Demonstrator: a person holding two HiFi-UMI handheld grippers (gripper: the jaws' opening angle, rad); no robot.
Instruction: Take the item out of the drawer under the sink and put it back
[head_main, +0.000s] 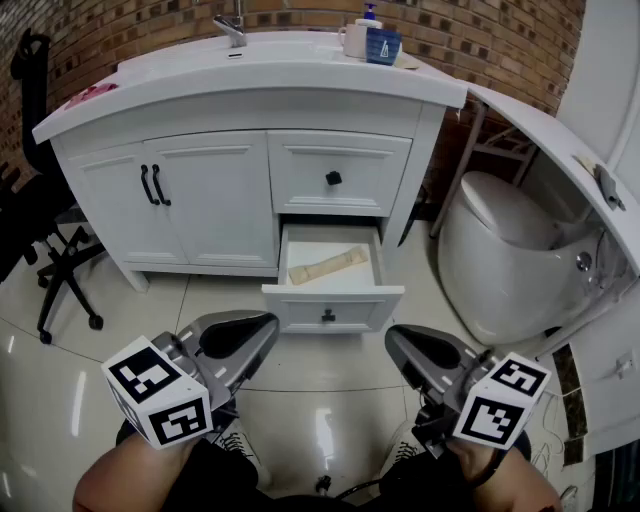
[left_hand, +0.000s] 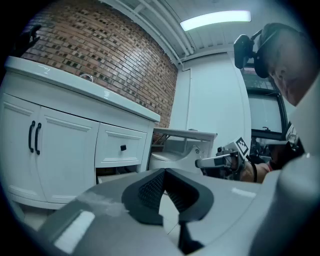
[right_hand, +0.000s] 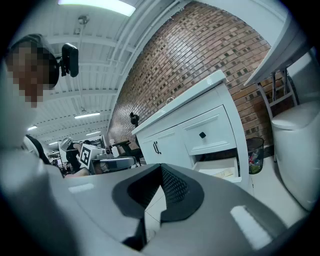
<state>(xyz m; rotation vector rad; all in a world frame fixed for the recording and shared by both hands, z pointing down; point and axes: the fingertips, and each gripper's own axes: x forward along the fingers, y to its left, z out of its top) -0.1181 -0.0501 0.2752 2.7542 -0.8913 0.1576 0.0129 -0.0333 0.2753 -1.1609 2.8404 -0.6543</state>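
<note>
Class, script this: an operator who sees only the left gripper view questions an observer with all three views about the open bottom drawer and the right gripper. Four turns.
Operator: What's inside the open drawer?
Observer: One pale, bone-shaped item, lying diagonally on its floor.
Operator: Is the right gripper carrying anything?
Observer: No; its own view shows the jaws together with nothing between them.

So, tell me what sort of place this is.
Probably a bathroom, perhaps a mock-up: a white vanity with a faucet, a toilet beside it, and an office chair that hints at a staged set.
</note>
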